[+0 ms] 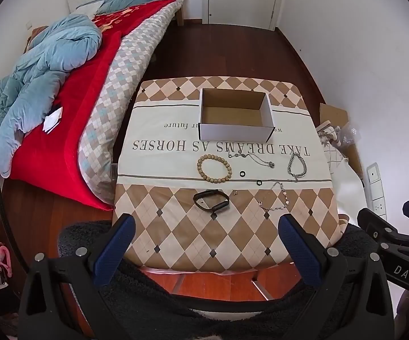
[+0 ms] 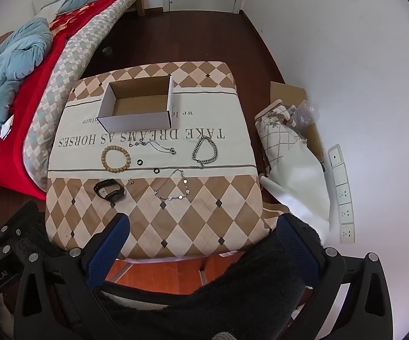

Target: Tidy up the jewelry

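Both claws hang back off the near edge of the table [image 1: 176, 243], nothing in either one. The left gripper [image 1: 206, 238] has its blue fingers [image 1: 113, 243] spread wide, released; the right gripper [image 2: 201, 235] is just as wide apart, also released.

On the diamond-patterned cloth, the cardboard box [image 1: 234, 130] sits toward the far edge, open-topped, nothing visible inside. The jewelry is strung out across the middle, between box and near edge. The wooden bead bracelet [image 1: 214, 168] lies on the left, the black band [image 1: 211, 200] just nearer than it. A thin chain necklace [image 1: 251, 159] lies right below the printed lettering. The heavy silver chain bracelet [image 2: 205, 150] sits toward the right edge, and the fine disc-link bracelet [image 2: 176, 188] lies nearer than that. Two small black rings [image 2: 139, 161] rest apart in the centre.
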Demonstrator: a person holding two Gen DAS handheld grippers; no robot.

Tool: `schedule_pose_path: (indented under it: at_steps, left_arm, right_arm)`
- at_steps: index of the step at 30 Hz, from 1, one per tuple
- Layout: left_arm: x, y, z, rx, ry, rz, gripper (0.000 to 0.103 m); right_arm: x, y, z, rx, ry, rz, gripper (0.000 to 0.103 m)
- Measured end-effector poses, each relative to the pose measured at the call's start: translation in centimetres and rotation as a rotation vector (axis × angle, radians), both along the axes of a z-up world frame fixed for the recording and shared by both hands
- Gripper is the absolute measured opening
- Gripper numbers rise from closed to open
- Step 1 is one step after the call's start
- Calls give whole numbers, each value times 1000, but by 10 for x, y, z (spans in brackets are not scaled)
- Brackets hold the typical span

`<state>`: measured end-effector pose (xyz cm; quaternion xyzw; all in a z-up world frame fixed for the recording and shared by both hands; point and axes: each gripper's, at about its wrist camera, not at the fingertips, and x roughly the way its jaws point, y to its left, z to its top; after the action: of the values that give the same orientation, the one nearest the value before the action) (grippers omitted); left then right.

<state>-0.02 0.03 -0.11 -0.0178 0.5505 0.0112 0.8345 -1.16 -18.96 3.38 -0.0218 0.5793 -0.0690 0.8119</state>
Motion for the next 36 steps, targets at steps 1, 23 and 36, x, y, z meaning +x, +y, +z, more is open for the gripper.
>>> schedule_pose_path:
  at_steps: [1, 23, 36]
  left_arm:
    - [0, 0, 0, -1, 0, 0, 103]
    - [8, -1, 14, 3, -6, 0, 103]
    - [9, -3, 26, 2, -18, -4, 103]
  right_arm:
    - [0, 0, 0, 1, 0, 1, 103]
    - [-1, 0, 4, 5, -5, 2, 103]
    - [-1, 1, 9, 5, -14, 3, 103]
